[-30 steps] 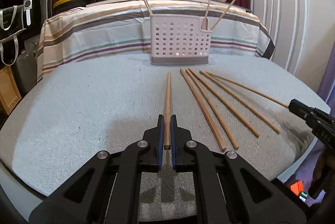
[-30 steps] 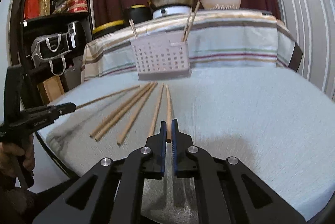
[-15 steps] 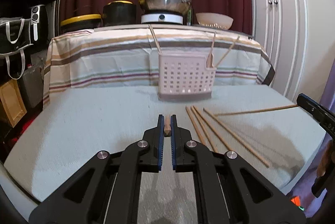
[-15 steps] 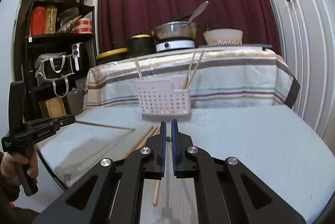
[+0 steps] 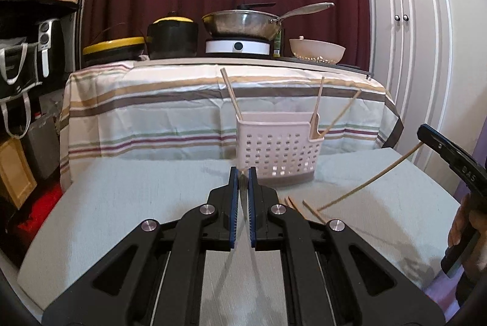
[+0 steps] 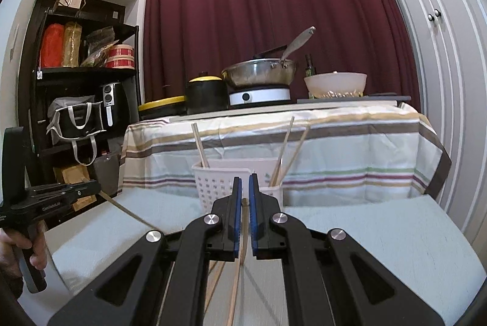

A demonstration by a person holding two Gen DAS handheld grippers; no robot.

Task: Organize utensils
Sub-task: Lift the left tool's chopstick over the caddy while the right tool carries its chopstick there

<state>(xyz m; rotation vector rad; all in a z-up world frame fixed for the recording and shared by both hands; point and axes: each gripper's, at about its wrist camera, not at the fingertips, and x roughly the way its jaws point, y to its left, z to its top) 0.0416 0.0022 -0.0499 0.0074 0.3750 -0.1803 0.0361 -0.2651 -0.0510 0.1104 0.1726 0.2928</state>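
Observation:
A white perforated basket (image 5: 278, 152) (image 6: 213, 182) stands at the far side of the grey table (image 5: 137, 204), with three chopsticks leaning in it. My left gripper (image 5: 242, 173) (image 6: 96, 187) is shut on one wooden chopstick (image 6: 127, 211), held above the table with its free end slanting down. My right gripper (image 6: 244, 181) (image 5: 423, 131) is shut on another chopstick (image 5: 371, 176) (image 6: 240, 234), which also slopes down toward the table. Both grippers are short of the basket. Loose chopsticks (image 5: 292, 202) (image 6: 216, 274) lie on the table, mostly hidden behind the fingers.
Behind the basket a counter under a striped cloth (image 5: 152, 112) carries a wok (image 5: 243, 24), a black pot (image 5: 172, 36) and a bowl (image 5: 316, 50). Dark shelves (image 6: 76, 76) stand at the left, white cupboard doors (image 5: 408, 51) at the right. A hand (image 6: 18, 246) grips the left tool.
Both grippers have risen from table level, each lifting its chopstick off the cloth. The basket now sits lower in both views, and the loose chopsticks have dropped behind the fingers.

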